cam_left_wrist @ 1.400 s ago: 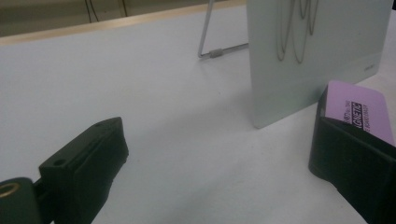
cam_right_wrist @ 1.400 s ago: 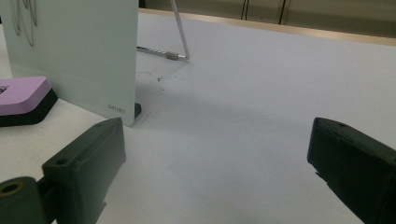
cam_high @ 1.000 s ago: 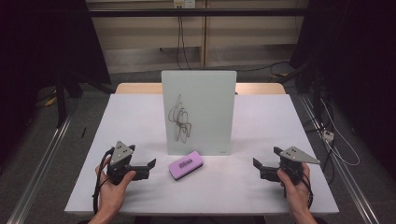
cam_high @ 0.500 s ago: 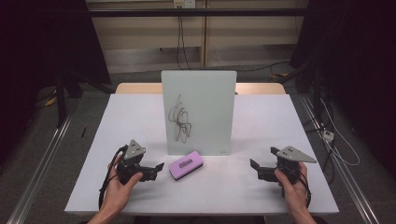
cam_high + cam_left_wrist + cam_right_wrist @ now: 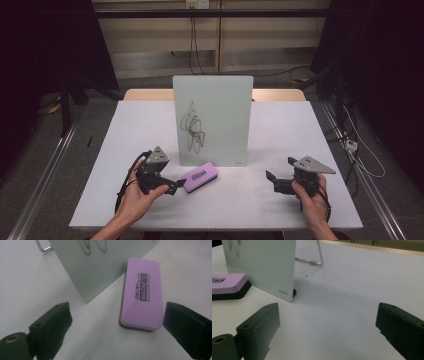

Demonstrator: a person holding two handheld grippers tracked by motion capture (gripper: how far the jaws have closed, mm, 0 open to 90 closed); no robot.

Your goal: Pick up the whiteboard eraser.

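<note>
Purple eraser (image 5: 198,176) flat on white surface (image 5: 280,145), black felt side down, black "MAGNETIC" print on top, close before whiteboard's foot. Whiteboard (image 5: 212,120) upright on metal stand (image 5: 318,257), black scribble (image 5: 192,131) on its left half.

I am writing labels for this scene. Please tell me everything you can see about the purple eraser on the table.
The eraser is a flat rounded block, purple plastic-looking top over a black pad beneath. Dark print on top includes the word MAGNETIC. It lies flat on the white table, right before the standing board; whether they touch is unclear. The left gripper is open just short of its near end, without gripping it.
</note>
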